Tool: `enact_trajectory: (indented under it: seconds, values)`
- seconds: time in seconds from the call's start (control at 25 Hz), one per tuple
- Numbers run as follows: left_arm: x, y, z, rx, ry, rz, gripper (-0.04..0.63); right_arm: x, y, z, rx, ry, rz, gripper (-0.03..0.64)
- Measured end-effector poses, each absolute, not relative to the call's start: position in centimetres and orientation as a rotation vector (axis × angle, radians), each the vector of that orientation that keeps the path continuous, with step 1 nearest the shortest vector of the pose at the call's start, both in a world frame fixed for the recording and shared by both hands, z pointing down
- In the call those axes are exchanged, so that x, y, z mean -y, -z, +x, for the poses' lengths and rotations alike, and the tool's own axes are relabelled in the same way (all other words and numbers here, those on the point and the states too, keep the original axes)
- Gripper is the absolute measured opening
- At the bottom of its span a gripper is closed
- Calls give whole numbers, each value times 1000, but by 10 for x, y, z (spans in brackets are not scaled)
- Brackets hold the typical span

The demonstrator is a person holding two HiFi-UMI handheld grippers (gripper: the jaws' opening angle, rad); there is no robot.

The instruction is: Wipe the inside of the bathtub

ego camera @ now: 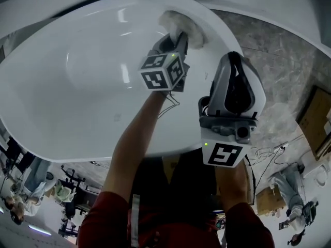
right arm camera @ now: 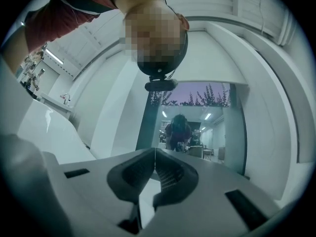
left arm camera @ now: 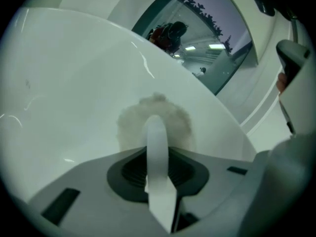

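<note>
Looking steeply down into a white bathtub point(ego camera: 77, 87) that fills the frame from 9 o'clock round to 1 o'clock. At 12 o'clock, high on the tub's inner wall just under the rim, a fluffy white cloth point(ego camera: 194, 34) is pressed against the enamel by the left gripper point(ego camera: 178, 39). In the left gripper view, its jaws are clamped together on a white strip that runs forward into the cloth point(left arm camera: 170, 118), which sits flat on the glossy wall point(left arm camera: 64, 98) straight ahead at 12 o'clock.

The right gripper point(ego camera: 238, 81) hangs at 3 o'clock over the tub's near edge, well apart from the cloth and turned up towards the person. In the right gripper view, its jaws point(right arm camera: 155, 157) meet at the tips with nothing between them.

The cloth looks light, soft and easily squashed, so it should follow the tub's curve under gentle pressure. The strip seems the sensible place to hold it, as now, since it keeps the hard jaw tips clear of the enamel. The tub is rigid, smooth and probably slippery, so the cloth should glide but could slip off line near the rim.
</note>
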State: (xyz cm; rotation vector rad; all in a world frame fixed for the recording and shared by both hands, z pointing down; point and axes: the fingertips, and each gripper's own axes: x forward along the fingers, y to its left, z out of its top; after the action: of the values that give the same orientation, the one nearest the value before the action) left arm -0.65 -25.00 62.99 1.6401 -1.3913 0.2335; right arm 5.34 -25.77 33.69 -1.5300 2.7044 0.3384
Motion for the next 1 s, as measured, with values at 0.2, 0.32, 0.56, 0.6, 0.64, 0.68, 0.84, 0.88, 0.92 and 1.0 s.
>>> enact_trajectory:
  seconds: [0.2, 0.32, 0.56, 0.6, 0.64, 0.68, 0.84, 0.88, 0.92, 1.0]
  values:
    - [240, -685, -22, 1365, -346, 1589, 89, 258, -358, 38, -2719, -305, -1508, 12]
    - [232, -716, -36, 1349, -411, 1539, 89, 258, -368, 20, -2746, -276, -1474, 12]
    - [219, -781, -44, 1304, -576, 1472, 89, 268, -391, 20, -2751, -217, -1469, 12]
    - [217, -793, -45, 1297, -608, 1462, 89, 270, -396, 21, -2749, -204, -1476, 12]
    - [214, -805, -48, 1290, -645, 1451, 89, 271, -402, 21, -2750, -191, -1481, 12]
    - [210, -816, -51, 1284, -677, 1438, 89, 272, -406, 20, -2752, -180, -1484, 12]
    - [209, -837, -64, 1283, -696, 1383, 89, 277, -417, 12, -2758, -161, -1485, 12]
    - [210, -840, -67, 1279, -702, 1387, 89, 279, -421, 9, -2759, -155, -1486, 12]
    - [210, -843, -70, 1271, -708, 1389, 89, 280, -425, 7, -2761, -149, -1488, 12]
    - [209, -848, -71, 1255, -719, 1383, 89, 281, -433, 5, -2769, -148, -1490, 12]
